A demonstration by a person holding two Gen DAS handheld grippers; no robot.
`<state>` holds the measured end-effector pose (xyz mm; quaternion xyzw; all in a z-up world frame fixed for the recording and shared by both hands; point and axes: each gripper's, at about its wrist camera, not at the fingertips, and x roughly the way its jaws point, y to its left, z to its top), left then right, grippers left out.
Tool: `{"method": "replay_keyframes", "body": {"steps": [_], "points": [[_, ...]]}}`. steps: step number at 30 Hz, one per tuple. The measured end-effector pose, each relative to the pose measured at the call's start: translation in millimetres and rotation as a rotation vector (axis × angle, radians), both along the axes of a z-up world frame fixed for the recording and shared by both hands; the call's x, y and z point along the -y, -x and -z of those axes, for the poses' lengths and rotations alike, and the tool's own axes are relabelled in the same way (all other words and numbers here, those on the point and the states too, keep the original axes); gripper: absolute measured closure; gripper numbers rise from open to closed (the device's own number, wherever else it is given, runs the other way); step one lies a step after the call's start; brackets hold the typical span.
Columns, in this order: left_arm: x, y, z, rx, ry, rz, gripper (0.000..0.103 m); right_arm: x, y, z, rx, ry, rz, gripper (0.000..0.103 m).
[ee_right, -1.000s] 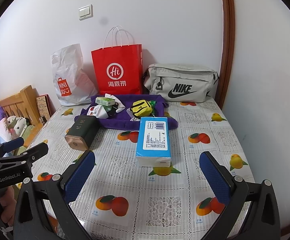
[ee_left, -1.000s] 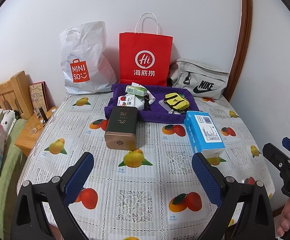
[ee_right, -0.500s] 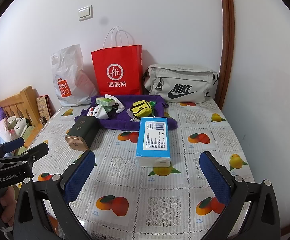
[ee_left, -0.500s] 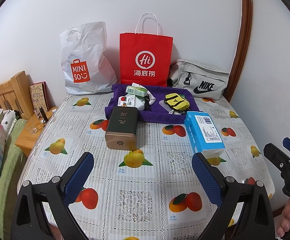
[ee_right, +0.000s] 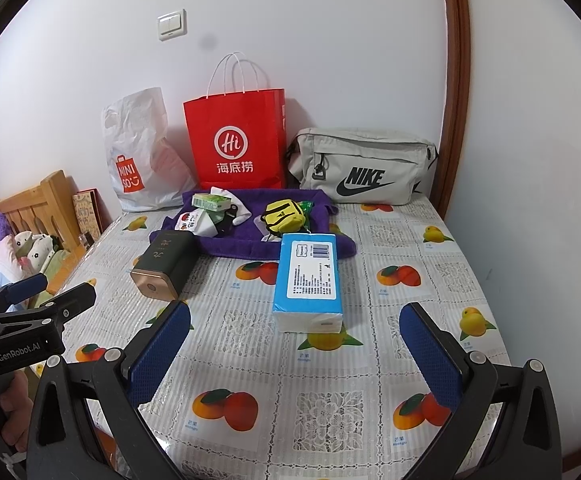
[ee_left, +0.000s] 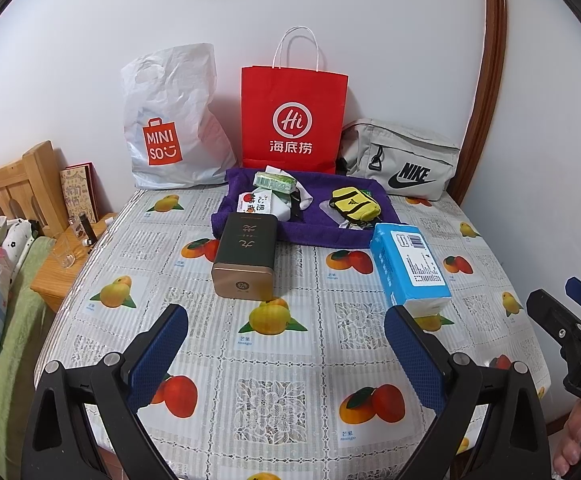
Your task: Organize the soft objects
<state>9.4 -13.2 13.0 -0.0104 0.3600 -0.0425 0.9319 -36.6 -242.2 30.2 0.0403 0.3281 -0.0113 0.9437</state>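
From the left wrist view, the left tongs (ee_left: 286, 340) hang wide open over the near part of the bench (ee_left: 290, 392), holding nothing. Taking the purple towel (ee_left: 322, 232) as landmark: it lies spread at the far middle of the fruit-print cloth, and on it rest a green tissue pack (ee_left: 273, 181), a white packet with red print (ee_left: 259, 204) and a small yellow pouch (ee_left: 354, 205). A dark tin with a gold end (ee_left: 246, 258) lies on its side just in front of the towel's left edge, touching it. A blue tissue pack (ee_left: 408, 266) lies in front of the towel's right corner. Behind the towel stand a white plastic bag (ee_left: 172, 120), a red paper bag (ee_left: 293, 120) and a grey sling bag (ee_left: 400, 164) against the wall. The right tongs (ee_left: 562, 304) show at the right edge.

From the right wrist view, the right tongs (ee_right: 294, 340) are also spread wide and empty, with the blue tissue pack (ee_right: 308, 280) lying just beyond and between the pads. The purple towel (ee_right: 250, 240) sits behind that pack, the yellow pouch (ee_right: 281, 216) on it. The tin (ee_right: 164, 266) lies at the towel's left front. The left tongs (ee_right: 50, 292) appear at the left edge, their jaws parted, with a hand (ee_right: 6, 412) below them.
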Motion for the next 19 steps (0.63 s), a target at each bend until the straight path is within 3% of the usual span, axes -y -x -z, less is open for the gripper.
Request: {"method": "replay_keyframes", "body": {"steps": [19], "points": [[-0.5, 0.6, 1.1, 0.004, -0.002, -0.003, 0.004, -3.3, -3.9, 9.3, -0.016, 0.006, -0.006, 0.000]]}}
